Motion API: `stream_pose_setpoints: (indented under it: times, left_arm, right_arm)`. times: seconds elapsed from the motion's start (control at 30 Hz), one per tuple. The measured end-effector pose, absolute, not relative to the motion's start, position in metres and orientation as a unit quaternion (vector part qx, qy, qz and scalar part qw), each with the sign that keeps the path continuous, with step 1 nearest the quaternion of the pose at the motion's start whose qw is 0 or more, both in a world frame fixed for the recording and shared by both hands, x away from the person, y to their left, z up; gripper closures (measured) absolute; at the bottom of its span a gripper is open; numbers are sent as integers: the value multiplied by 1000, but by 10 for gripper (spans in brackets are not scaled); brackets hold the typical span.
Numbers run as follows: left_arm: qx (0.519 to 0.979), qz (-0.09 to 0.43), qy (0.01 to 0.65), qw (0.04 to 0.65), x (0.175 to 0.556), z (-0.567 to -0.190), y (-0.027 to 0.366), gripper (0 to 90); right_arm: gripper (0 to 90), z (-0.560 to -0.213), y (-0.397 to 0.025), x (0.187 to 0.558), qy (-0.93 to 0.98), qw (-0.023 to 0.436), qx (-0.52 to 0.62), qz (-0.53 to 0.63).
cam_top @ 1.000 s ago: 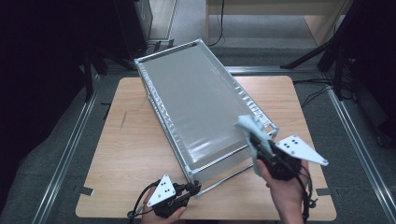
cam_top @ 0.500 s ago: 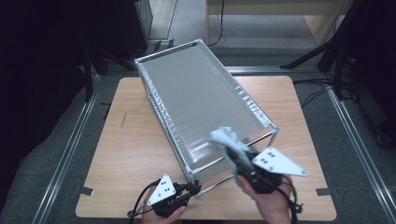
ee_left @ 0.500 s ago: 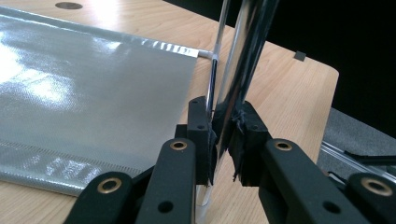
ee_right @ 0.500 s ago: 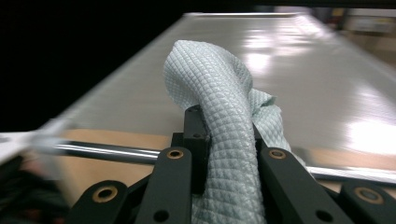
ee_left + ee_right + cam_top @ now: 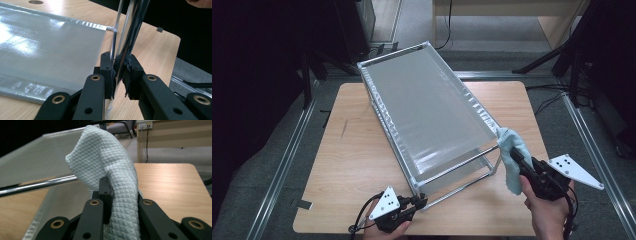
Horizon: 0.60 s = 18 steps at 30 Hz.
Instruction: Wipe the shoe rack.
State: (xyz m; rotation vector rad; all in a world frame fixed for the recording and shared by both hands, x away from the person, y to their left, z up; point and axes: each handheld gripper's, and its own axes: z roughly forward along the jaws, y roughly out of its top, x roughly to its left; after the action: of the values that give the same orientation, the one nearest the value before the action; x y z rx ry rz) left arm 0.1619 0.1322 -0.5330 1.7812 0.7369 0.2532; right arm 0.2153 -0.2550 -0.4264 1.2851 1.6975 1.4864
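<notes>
Wooden table [image 5: 362, 165] under a dim room with dark floor all round, that's my workspace, and I'm driving both grippers off the camera feeds. Main thing is the metal rack [image 5: 427, 110], a chrome frame with grey shelf liners, sitting diagonally across the middle of the table with one short end toward me.

My left gripper [image 5: 414, 204] is clamped on the rack's near corner post [image 5: 125, 47]; in the left gripper view the jaws are pinched tight round that shiny tube, low down by the table.

My right gripper [image 5: 518, 159] is at the rack's other near corner, jaws closed on a pale waffle-weave cloth [image 5: 511, 150]. The cloth bunches over the tips and touches the end of the rack's top rail [image 5: 37, 185], with a loose tail hanging down just outside the frame. So I'd call this mid-wipe, working along the near end of the rack.

What worries me:
- The cloth is only pinched through a fold, so dragging it hard along the rail could pull it out of the jaws.
- That hanging tail could snag on the rack's lower crossbar.
- If I push sideways on the rail, the rack might pivot round the corner I'm holding, or slip in those pads since the tube is smooth.

Light pressure seems the safer bet.
</notes>
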Motion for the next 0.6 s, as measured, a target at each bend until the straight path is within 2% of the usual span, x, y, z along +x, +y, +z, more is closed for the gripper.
stream_pose_setpoints:
  times: [0.23, 0.3, 0.33, 0.37, 0.53, 0.6]
  left_arm:
    - [759, 106, 310, 563, 163, -533, 134, 792]
    - [759, 106, 309, 563, 163, -533, 134, 793]
    - [759, 105, 309, 563, 163, -533, 134, 793]
    - [760, 105, 309, 563, 163, -533, 135, 793]
    - [762, 106, 306, 562, 163, -533, 135, 795]
    - [763, 104, 302, 562, 164, -533, 135, 795]
  right_arm:
    - [817, -419, -269, 207, 590, 325, 508, 537]
    - [816, -421, -268, 209, 598, 320, 510, 530]
    - [813, -436, -264, 218, 619, 257, 516, 533]
    - [813, -440, -262, 219, 622, 249, 517, 533]
    - [813, -460, -249, 228, 652, 259, 522, 485]
    - [814, -485, -244, 237, 678, 255, 536, 435]
